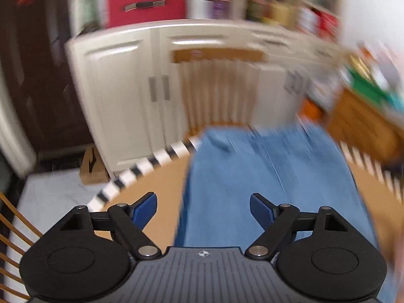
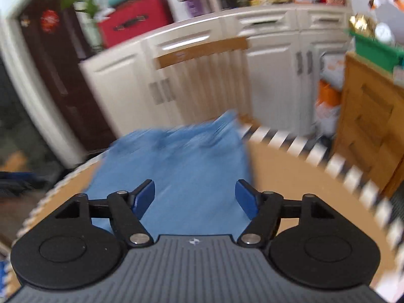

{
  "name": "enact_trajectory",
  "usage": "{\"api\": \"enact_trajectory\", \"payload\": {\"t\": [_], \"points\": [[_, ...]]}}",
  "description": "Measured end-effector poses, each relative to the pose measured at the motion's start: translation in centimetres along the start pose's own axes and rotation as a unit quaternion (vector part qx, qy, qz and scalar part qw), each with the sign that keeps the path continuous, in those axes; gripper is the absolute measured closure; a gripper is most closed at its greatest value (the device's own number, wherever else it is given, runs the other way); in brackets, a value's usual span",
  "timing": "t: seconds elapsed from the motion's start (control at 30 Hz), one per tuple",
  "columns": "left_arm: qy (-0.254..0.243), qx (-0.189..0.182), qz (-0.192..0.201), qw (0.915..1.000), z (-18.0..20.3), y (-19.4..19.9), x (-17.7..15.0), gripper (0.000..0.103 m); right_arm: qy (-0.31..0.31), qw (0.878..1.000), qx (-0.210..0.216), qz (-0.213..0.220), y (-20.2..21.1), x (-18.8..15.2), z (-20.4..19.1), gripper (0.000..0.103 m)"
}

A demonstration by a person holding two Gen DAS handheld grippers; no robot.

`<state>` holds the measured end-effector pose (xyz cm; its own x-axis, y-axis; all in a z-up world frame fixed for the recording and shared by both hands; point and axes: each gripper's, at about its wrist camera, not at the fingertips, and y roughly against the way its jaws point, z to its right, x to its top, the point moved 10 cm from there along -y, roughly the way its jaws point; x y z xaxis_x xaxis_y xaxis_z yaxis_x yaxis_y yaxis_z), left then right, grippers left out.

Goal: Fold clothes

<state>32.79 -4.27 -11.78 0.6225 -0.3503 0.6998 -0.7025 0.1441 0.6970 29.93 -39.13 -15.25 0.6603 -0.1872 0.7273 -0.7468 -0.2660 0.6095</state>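
Note:
A pair of light blue jeans (image 1: pixel 272 176) lies stretched out on a round tan table (image 1: pixel 151 189) with a black-and-white striped rim. In the left wrist view my left gripper (image 1: pixel 203 210) is open and empty, above the near end of the jeans. The jeans also show in the right wrist view (image 2: pixel 181 166), running away from the camera with a rumpled far end. My right gripper (image 2: pixel 194 197) is open and empty above their near part. Both views are motion-blurred.
White cabinets (image 1: pixel 131 96) stand behind the table, with a red box (image 1: pixel 144 5) on top. A chair back with pale slats (image 1: pixel 217 88) is at the table's far side. A wooden cupboard (image 2: pixel 368 126) stands to the right. A dark door (image 1: pixel 38 75) is at the left.

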Motion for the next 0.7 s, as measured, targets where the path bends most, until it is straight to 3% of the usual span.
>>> {"api": "enact_trajectory", "payload": {"t": [0.13,0.2,0.3,0.37,0.4,0.43,0.47,0.57,0.6,0.63,0.7], "points": [[-0.127,0.059,-0.032,0.9897,5.9,1.9,-8.3,0.029,0.018,0.999,0.011,-0.037,4.9,-8.3,-5.0,0.031],[-0.153,0.080,-0.014,0.9849,8.3,1.7,-10.1,0.029,0.029,0.997,0.011,-0.066,6.4,-12.0,-7.1,0.031],[-0.208,0.111,0.008,0.9716,11.0,0.6,-11.0,0.031,-0.001,0.995,0.013,-0.094,7.1,-14.6,-8.1,0.031],[-0.241,0.117,0.009,0.9635,12.7,-0.4,-11.5,0.056,-0.021,0.994,0.009,-0.111,7.3,-15.7,-8.2,0.030],[-0.251,0.105,-0.011,0.9622,13.2,-1.2,-12.0,0.081,-0.028,0.993,0.005,-0.114,7.3,-15.8,-8.1,0.029],[-0.260,0.094,-0.033,0.9604,13.7,-2.0,-12.5,0.095,-0.035,0.993,0.000,-0.117,7.3,-16.0,-8.0,0.028],[-0.263,0.088,-0.053,0.9594,13.8,-2.8,-13.0,0.094,-0.040,0.992,-0.004,-0.117,7.4,-16.0,-7.9,0.028],[-0.270,0.103,-0.058,0.9557,13.5,-3.5,-13.0,0.087,-0.043,0.993,-0.001,-0.107,8.0,-15.4,-8.3,0.027],[-0.259,0.102,-0.056,0.9590,13.4,-3.1,-12.8,0.072,-0.037,0.994,0.001,-0.100,8.4,-15.2,-8.5,0.026],[-0.247,0.099,-0.049,0.9627,13.2,-2.5,-12.6,0.049,-0.031,0.995,0.003,-0.094,8.7,-15.0,-8.7,0.022],[-0.245,0.091,-0.030,0.9648,13.5,-1.4,-12.6,0.034,-0.020,0.996,-0.002,-0.087,9.3,-14.8,-8.4,0.020]]}}
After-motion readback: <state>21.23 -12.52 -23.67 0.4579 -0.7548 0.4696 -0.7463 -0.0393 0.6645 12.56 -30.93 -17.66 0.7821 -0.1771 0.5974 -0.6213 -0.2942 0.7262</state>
